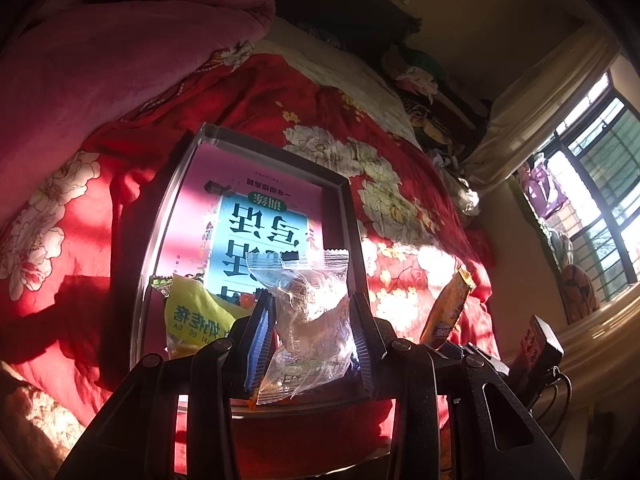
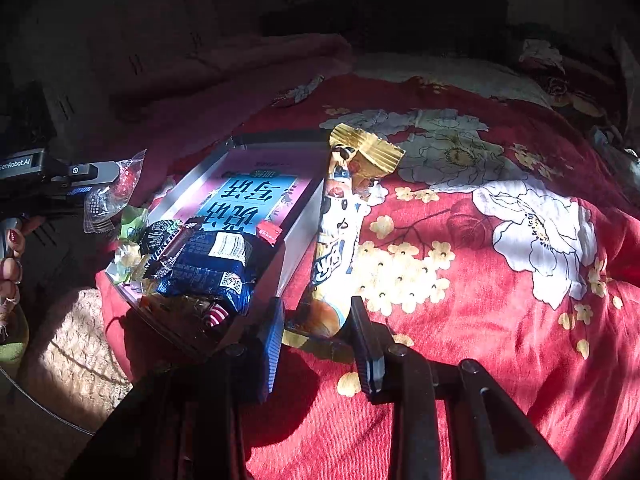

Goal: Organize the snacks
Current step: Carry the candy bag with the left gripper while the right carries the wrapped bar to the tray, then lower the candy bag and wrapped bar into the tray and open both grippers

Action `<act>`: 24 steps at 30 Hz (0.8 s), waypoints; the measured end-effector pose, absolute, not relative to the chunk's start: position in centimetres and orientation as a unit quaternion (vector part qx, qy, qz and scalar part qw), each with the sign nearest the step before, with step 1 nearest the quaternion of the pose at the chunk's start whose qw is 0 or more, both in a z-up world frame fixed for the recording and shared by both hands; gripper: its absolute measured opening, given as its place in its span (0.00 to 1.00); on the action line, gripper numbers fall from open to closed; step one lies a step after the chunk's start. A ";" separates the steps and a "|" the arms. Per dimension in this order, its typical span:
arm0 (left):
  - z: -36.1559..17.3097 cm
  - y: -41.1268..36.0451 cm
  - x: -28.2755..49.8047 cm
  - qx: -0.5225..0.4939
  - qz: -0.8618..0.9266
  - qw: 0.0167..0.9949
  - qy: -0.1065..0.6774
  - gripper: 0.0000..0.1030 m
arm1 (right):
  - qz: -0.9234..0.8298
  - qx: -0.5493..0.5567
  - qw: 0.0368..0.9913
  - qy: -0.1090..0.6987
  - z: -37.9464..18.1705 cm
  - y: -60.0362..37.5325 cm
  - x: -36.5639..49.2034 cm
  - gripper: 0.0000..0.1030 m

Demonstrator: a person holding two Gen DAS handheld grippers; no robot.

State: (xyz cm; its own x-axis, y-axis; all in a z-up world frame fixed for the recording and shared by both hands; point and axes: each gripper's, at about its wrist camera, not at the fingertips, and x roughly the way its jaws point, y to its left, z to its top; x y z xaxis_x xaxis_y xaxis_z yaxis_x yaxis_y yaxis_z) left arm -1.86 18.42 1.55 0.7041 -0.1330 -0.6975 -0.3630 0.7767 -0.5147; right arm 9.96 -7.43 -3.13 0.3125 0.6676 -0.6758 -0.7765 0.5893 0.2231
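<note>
My left gripper [image 1: 312, 320] is shut on a clear plastic snack packet [image 1: 308, 312] and holds it above the near end of a shallow box [image 1: 344, 216] with a pink and blue printed floor. A yellow-green snack bag [image 1: 196, 312] lies in the box. My right gripper [image 2: 316, 328] is shut on the lower end of a long orange and white snack bar [image 2: 340, 240] with a gold crimped top, held just right of the box [image 2: 296, 248]. Dark blue packets [image 2: 208, 264] and other wrappers fill the box's near end. The left gripper [image 2: 86, 184] with its clear packet also shows at the left.
The box rests on a red floral quilt [image 2: 500, 260] on a bed. A pink blanket [image 1: 120, 48] is heaped behind it. A window [image 1: 592, 200] is at the right. A beige textured cushion [image 2: 76, 344] lies at the box's near left.
</note>
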 end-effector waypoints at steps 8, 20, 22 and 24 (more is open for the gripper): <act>1.8 19.3 -2.7 -0.320 0.080 0.865 0.378 0.38 | 0.496 -0.055 0.793 0.350 0.7 -4.0 7.8 0.32; -0.4 20.2 -3.5 -0.318 0.088 0.855 0.401 0.38 | 0.542 -0.088 0.750 0.369 -0.4 2.9 4.5 0.32; -0.6 20.0 -3.4 -0.311 0.089 0.855 0.404 0.38 | 0.539 -0.096 0.748 0.374 -0.9 3.5 4.3 0.32; -0.9 19.8 -3.2 -0.307 0.087 0.855 0.408 0.38 | 0.536 -0.099 0.747 0.381 -1.5 4.0 4.4 0.32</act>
State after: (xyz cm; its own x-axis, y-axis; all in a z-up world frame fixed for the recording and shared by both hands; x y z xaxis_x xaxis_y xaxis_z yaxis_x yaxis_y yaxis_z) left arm -3.16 19.82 -0.92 0.6521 -0.1012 -0.7513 -0.4003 0.7957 -0.4546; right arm 4.38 3.97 -1.48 0.1347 0.7249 -0.6755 -0.8760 0.4057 0.2607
